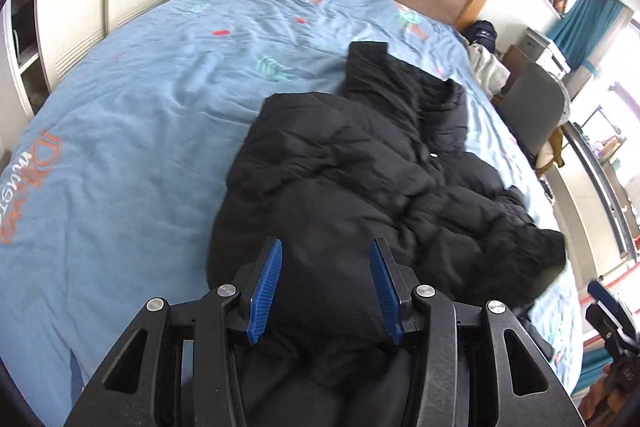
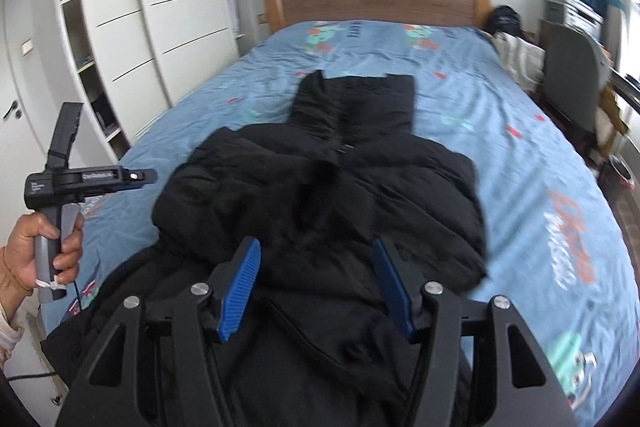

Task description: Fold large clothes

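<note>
While the black jacket (image 1: 360, 163) lay on the bed (image 1: 132, 115), both jaws stood apart, empty, above it, person's hand (image 2: 36, 251) visible only from right wrist.

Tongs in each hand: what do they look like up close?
Both tongs, left and right, have black angular arms with silver bolts and ribbed blue pads. Seen from the right wrist, the left one has a grey handle, white lettering on its black body, and a dark cable trailing down.
</note>
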{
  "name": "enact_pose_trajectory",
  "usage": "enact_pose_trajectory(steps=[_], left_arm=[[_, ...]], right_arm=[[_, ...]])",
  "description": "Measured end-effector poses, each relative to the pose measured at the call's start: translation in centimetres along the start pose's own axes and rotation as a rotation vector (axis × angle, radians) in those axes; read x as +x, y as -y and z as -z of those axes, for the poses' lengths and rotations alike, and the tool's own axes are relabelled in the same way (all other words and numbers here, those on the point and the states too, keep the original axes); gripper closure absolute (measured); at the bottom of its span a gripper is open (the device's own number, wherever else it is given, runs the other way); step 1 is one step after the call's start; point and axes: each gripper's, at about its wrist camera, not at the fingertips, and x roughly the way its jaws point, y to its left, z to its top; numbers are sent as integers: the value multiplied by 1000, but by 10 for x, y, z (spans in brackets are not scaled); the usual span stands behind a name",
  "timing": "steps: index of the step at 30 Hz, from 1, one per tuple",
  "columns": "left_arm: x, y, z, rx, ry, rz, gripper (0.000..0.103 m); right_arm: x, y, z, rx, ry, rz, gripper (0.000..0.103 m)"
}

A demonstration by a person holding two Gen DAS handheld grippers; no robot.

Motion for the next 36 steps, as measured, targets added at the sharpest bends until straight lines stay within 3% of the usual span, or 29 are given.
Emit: enact_pose_trajectory(steps=[7,14,18,23,28,31,36], left_arm=[[43,-11,-1,9,-32,10,58],[74,-10,26,29,-42,7,51],[81,-3,35,68,-58,-25,47],[78,4,31,79,-115,-91,45],[50,11,30,87,-45,-119,45],[55,13,34,98,-50,-137,33],[58,11,47,112,-68,-150,31]], right_arm=[[83,-45,-35,-67,-25,-62,46],[134,-15,-5,-43,-131,10,46],[142,8,24,-42,-172,9,46],[134,11,29,-37,-199,30,46],[110,10,21,-38,-172,55,46],[106,9,17,-47,-159,49,46],[121,20,31,-33,-244,45,46]])
